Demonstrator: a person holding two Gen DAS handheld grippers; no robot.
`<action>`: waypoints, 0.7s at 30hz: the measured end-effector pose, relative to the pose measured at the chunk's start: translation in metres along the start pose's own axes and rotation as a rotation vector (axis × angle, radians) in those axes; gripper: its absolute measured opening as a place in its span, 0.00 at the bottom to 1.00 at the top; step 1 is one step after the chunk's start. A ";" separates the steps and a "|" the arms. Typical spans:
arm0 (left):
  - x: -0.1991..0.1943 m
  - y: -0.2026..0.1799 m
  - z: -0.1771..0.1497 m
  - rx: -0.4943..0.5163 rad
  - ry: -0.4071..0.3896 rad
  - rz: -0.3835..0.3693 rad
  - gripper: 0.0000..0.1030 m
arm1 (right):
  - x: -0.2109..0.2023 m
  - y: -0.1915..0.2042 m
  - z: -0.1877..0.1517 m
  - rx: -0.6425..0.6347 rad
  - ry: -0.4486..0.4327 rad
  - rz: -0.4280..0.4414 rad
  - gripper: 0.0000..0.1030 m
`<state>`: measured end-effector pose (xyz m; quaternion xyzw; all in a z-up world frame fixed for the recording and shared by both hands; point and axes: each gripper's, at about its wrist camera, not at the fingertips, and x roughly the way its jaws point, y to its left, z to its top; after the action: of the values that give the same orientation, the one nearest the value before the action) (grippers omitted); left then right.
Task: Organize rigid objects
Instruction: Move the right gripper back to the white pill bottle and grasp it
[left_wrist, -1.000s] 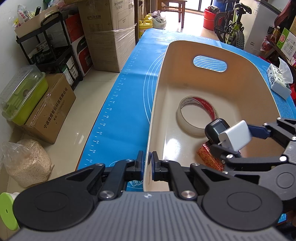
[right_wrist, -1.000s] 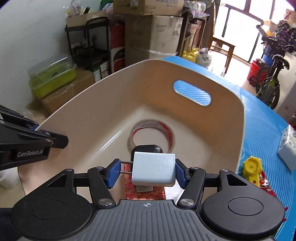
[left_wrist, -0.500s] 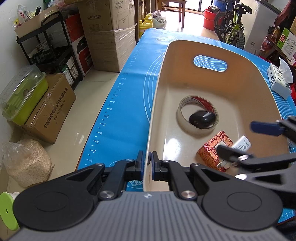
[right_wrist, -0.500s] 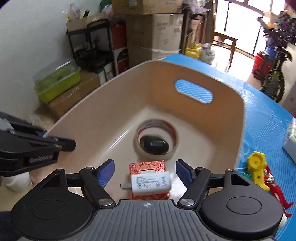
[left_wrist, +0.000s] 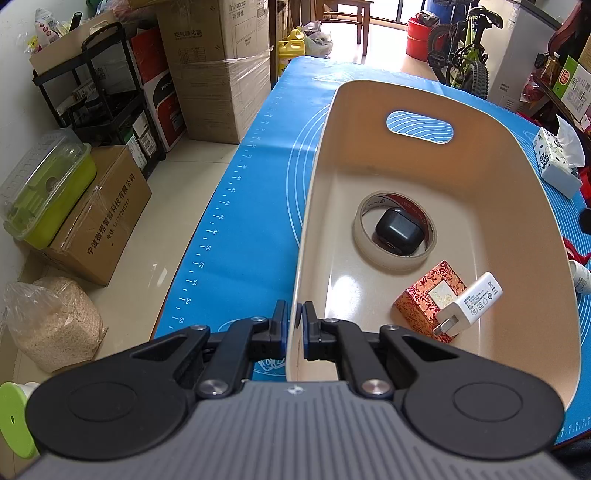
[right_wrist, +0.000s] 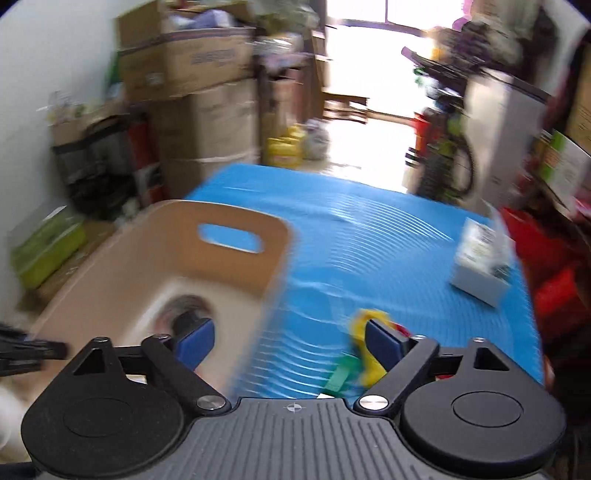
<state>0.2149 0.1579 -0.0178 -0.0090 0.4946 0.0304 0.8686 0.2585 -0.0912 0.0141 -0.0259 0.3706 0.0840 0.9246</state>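
From the left wrist camera, the left gripper (left_wrist: 294, 325) has its fingers (left_wrist: 279, 325) pinched tight on the near rim of the tan bin (left_wrist: 317, 206), one finger outside the wall and one inside. The bin sits on the blue mat (left_wrist: 255, 192) that covers the desk. Inside the bin, a roll of tape (left_wrist: 393, 258) lies flat near the middle, and a black case (left_wrist: 398, 232) rests inside its ring. At about 4 o'clock from the tape is a red patterned box (left_wrist: 424, 299), and a white charger (left_wrist: 469, 303) leans on that box with its prongs pointing down. From the right wrist camera, which is very blurry, the right gripper (right_wrist: 290, 341) is empty and its fingers (right_wrist: 195, 341) have just been opening; they stand wide apart. The bin is at 10 o'clock from it. A yellow toy (right_wrist: 364, 325) lies on the mat just behind the right finger, and a white tissue box (right_wrist: 480, 264) sits at 2 o'clock.
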 end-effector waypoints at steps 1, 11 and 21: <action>0.000 0.000 0.000 0.000 0.000 0.000 0.09 | 0.002 -0.011 -0.002 0.023 0.005 -0.021 0.88; 0.000 0.000 0.000 0.000 0.000 0.000 0.09 | 0.044 -0.083 -0.042 0.164 0.107 -0.191 0.93; 0.000 0.000 0.000 0.001 -0.001 0.000 0.09 | 0.083 -0.118 -0.072 0.260 0.229 -0.268 0.93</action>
<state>0.2145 0.1578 -0.0179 -0.0087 0.4941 0.0301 0.8688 0.2886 -0.2044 -0.0970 0.0350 0.4741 -0.0918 0.8750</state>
